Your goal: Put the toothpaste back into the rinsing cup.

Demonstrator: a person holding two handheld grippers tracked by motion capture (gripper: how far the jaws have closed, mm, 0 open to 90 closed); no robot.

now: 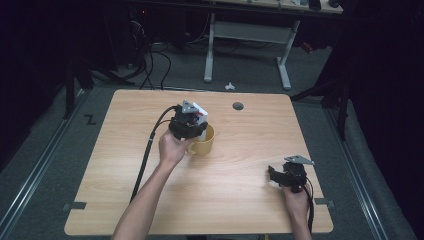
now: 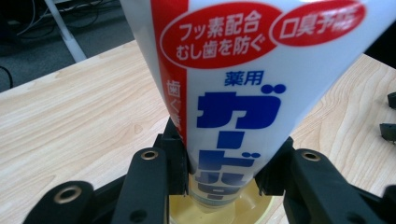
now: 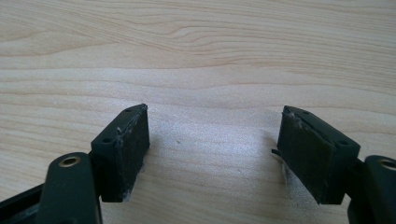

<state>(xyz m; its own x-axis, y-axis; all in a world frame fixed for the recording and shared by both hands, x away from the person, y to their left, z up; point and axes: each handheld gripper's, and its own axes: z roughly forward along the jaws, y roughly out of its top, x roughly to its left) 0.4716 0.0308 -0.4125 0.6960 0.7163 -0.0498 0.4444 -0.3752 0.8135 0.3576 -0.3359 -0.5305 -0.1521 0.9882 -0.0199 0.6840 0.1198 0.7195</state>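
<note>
Wood bench (image 1: pixel 240 195) holds 1 yellow mug (image 1: pixel 204 140) & 1 toothpaste tube (image 2: pixel 233 93). My left tongs (image 2: pixel 224 177) pinch the tube upright over the mug, mid-bench. My right tongs (image 3: pixel 215 154) are spread, nothing between, near bench's right corner.

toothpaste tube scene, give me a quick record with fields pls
held item: toothpaste tube, white with red and blue print
holder: left gripper, jaws shut on the tube's lower part
tube end: down in the yellow mug
mug place: middle of the wooden table
right gripper: jaws open, nothing between them, low over the table's near right corner
</note>
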